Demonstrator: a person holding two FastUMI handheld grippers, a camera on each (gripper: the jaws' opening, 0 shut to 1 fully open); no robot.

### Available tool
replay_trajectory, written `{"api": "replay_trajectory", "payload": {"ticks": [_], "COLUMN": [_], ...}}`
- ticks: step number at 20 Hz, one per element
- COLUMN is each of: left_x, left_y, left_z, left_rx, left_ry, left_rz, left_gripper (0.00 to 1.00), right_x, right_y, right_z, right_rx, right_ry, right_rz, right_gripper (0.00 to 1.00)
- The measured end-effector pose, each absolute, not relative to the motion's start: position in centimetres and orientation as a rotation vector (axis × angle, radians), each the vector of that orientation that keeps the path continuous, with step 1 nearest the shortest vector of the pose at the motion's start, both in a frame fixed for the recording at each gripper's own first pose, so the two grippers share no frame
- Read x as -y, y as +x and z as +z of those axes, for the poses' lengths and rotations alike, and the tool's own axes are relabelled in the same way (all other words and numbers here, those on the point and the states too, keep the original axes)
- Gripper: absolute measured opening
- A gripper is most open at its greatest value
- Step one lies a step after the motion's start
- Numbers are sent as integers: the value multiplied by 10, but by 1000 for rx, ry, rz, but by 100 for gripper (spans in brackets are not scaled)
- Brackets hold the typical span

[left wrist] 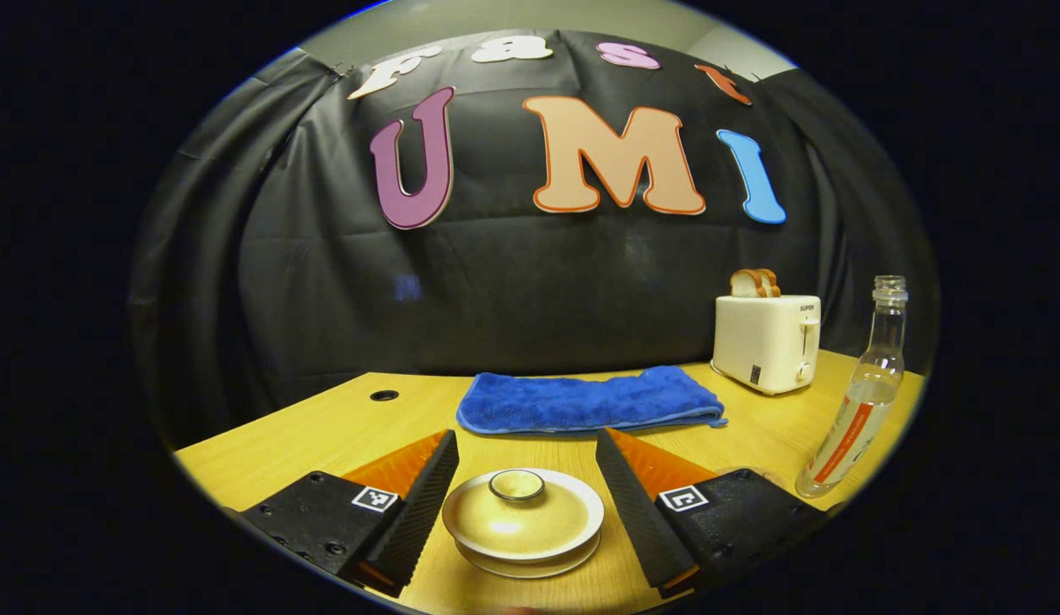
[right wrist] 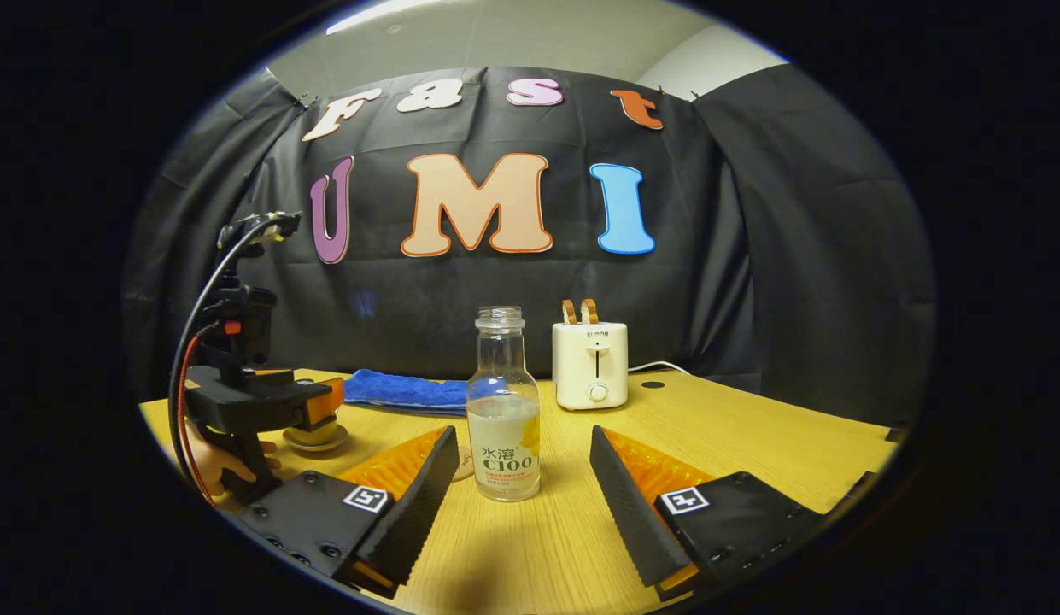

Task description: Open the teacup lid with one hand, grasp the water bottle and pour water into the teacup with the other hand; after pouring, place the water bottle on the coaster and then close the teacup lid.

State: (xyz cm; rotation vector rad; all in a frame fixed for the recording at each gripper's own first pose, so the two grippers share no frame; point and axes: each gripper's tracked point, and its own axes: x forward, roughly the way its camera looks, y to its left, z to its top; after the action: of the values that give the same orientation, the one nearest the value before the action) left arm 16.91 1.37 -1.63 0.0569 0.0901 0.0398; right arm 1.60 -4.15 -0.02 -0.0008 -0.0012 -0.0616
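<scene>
In the left gripper view, the left gripper is held with its fingers wide apart on either side of the lidded teacup, no contact being visible, while the water bottle is seen far to the right near the table edge. In the right gripper view, the right gripper is likewise spread wide, with the bottle standing uncapped between and just beyond its fingers, untouched. There a round coaster is partly seen beside the bottle, and a toaster and blue towel are seen behind.

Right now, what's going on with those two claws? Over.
Left gripper open around lidded teacup. Right gripper open, bottle between fingers, untouched. Nothing blocking.
</scene>
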Motion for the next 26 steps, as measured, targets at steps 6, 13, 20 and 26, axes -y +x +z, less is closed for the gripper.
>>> {"api": "replay_trajectory", "payload": {"ticks": [6, 13, 20, 26], "left_x": [-18, -23, -27, -32], "left_y": [172, 173, 168, 163], "left_z": [-20, -23, -19, -2], "left_rx": [-130, -156, -131, -10], "left_ry": [72, 64, 22, 7], "left_rz": [54, 61, 55, 72], "left_gripper": [86, 29, 27, 24], "right_x": [43, 45, 44, 45], "right_y": [16, 16, 16, 16], "right_z": [0, 0, 0, 1], "right_rx": [1, 1, 1, 1], "right_ry": [-1, -1, -1, -1], "right_rz": [-60, -60, -60, -60], "right_gripper": [98, 99, 99, 98]}}
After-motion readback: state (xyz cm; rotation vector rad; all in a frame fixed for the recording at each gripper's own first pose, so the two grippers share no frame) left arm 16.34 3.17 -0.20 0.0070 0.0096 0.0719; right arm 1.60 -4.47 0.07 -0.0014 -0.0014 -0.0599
